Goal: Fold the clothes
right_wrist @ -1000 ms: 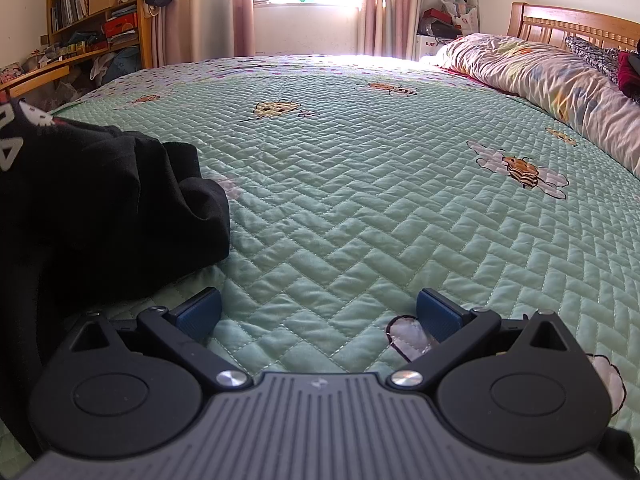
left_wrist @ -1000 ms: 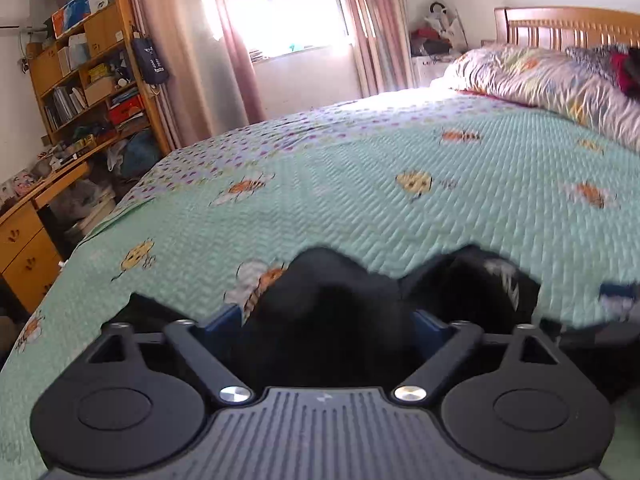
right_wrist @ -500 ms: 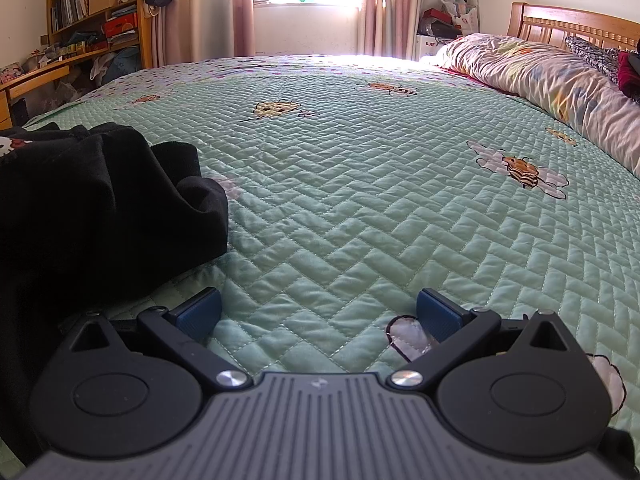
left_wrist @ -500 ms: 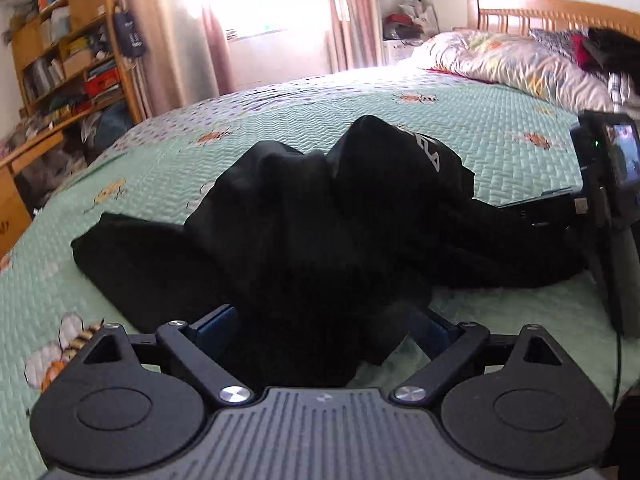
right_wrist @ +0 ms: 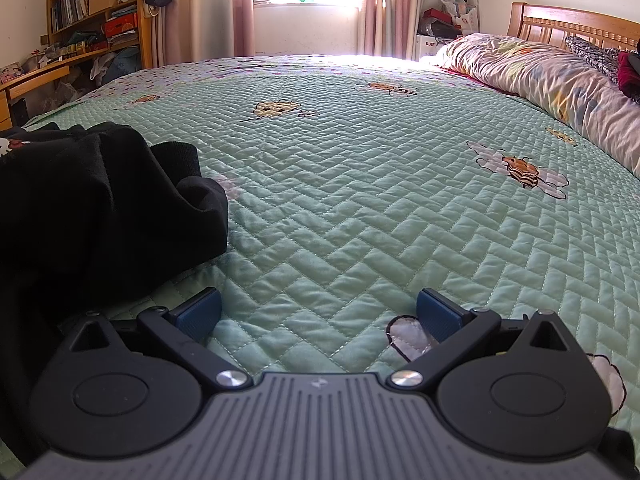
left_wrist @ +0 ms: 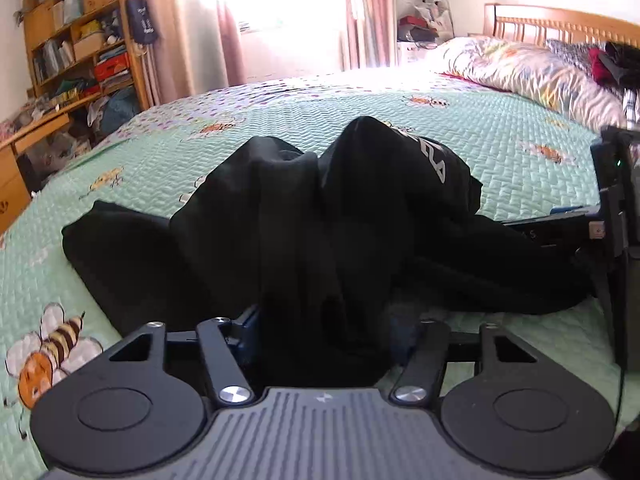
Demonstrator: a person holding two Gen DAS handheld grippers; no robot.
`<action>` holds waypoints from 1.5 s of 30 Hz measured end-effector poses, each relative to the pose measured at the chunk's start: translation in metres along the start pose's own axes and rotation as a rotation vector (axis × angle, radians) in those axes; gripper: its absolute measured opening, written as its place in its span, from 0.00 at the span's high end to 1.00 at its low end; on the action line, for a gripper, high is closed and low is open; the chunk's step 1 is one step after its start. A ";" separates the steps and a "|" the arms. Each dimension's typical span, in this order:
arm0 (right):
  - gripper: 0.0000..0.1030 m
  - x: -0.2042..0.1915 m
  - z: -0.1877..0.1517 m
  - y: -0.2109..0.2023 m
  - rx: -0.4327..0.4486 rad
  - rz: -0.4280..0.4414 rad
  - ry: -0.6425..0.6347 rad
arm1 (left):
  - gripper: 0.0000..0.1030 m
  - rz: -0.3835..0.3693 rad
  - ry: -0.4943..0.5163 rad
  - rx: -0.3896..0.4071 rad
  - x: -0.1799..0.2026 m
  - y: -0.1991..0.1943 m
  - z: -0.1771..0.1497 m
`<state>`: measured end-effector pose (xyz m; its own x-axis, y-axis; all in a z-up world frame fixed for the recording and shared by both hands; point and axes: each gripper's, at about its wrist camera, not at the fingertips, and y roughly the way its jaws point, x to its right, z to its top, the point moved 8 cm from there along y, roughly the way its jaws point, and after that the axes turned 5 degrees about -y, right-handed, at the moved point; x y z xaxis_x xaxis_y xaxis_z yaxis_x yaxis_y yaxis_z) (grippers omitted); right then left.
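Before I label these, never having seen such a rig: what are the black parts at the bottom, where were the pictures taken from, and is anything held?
A person holds a two-jawed hand tool in each hand, each with a camera looking forward. One picture comes from the left gripper, one from the right gripper. A crumpled black garment lies on the green bedspread. The left jaws have just been closing, with a bunch of it between them; the right jaws stand open, empty.
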<state>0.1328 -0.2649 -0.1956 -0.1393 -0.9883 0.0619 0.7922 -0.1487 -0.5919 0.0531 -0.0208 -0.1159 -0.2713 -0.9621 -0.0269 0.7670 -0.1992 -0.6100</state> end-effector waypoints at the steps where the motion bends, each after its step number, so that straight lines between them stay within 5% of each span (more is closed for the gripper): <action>1: 0.00 0.000 0.000 0.000 0.000 0.000 0.000 | 0.37 0.000 0.004 0.000 -0.001 0.001 0.003; 8: 0.00 0.000 0.000 0.000 0.000 0.000 0.000 | 0.13 0.019 0.071 0.019 0.009 0.030 0.039; 9: 0.00 0.000 0.000 0.000 0.000 0.000 0.000 | 0.18 0.022 0.087 0.022 0.011 0.036 0.044; 12: 0.00 0.000 0.000 0.000 0.000 -0.001 -0.001 | 0.75 -0.002 0.119 0.022 0.020 0.050 0.063; 17: 0.00 0.000 0.000 0.000 0.000 0.000 -0.001 | 0.81 -0.002 0.120 0.085 0.021 0.047 0.090; 20: 0.00 0.000 0.000 0.000 0.000 -0.001 -0.001 | 0.70 0.013 0.103 0.051 0.009 0.049 0.075; 22: 0.00 0.000 0.000 0.000 0.000 0.000 -0.001 | 0.41 0.034 0.105 -0.035 -0.003 0.056 0.048; 24: 0.00 0.000 0.000 0.000 0.000 0.000 -0.001 | 0.23 0.055 0.092 -0.065 -0.019 0.052 0.025; 31: 0.00 0.000 0.000 0.000 0.000 0.000 0.000 | 0.13 0.061 -0.052 0.012 -0.065 -0.011 -0.012; 45: 0.00 0.000 0.000 0.000 0.000 0.000 0.000 | 0.12 0.063 -0.016 0.025 -0.049 -0.018 -0.003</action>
<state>0.1327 -0.2646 -0.1957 -0.1390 -0.9884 0.0617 0.7922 -0.1484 -0.5920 0.0502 0.0302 -0.1058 -0.2132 -0.9756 -0.0519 0.7968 -0.1429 -0.5871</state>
